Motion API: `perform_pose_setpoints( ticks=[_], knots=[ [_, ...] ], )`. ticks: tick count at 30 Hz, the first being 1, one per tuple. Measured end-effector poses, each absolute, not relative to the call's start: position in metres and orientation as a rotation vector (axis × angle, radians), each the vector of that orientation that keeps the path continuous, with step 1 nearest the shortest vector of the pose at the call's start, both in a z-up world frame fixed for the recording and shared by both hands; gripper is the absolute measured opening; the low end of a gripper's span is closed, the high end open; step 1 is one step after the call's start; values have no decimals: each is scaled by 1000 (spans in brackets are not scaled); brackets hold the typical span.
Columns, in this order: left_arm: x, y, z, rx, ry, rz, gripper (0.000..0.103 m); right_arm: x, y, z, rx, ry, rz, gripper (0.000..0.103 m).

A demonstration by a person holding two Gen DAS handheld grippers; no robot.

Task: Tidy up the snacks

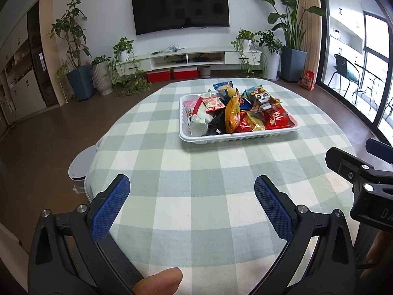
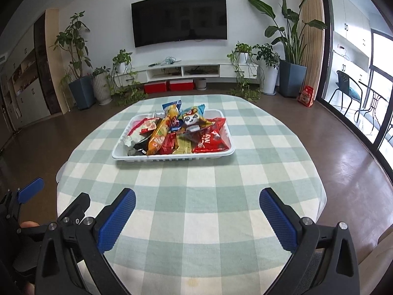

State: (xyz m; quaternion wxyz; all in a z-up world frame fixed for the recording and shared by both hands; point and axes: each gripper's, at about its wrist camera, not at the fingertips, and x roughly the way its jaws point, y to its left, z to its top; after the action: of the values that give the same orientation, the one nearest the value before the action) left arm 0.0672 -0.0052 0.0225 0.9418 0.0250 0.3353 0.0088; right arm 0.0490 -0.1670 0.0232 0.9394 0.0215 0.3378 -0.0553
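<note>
Snack packets (image 1: 235,113) were seen heaped in a white plastic tray (image 1: 238,139) that had been set near the middle of the worktop (image 1: 191,196), on a green-and-white checked cloth. The packets were piled loosely and overlapped: a red wrapper (image 1: 278,119) lay at the tray's right end, an orange bag (image 1: 232,114) stood tilted at the centre, a panda-printed bag (image 1: 261,97) was propped toward the back, and a pale packet (image 1: 199,121) lay at the left. No packet was seen on the cloth outside the tray.

The left hand-held gripper (image 1: 192,198) was held low over the near part of the worktop, well apart from the tray, its blue pads spread wide with nothing between them. The right hand-held gripper (image 2: 197,209) was held just beside it, likewise spread wide and empty. Both were aimed at the tray, probably so that either could be brought forward to a packet. A thumb (image 1: 159,281) was seen on the left handle.

With everything in the tray, the organizing was judged to be either not begun or finished; which could not be told.
</note>
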Motion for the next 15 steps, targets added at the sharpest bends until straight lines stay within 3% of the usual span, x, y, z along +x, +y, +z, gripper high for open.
perform_pose_setpoints(
  ticks=[15],
  knots=[
    [83,-3,4,29,758,14,103,56,-167,7,40,746,-113,103]
  ],
)
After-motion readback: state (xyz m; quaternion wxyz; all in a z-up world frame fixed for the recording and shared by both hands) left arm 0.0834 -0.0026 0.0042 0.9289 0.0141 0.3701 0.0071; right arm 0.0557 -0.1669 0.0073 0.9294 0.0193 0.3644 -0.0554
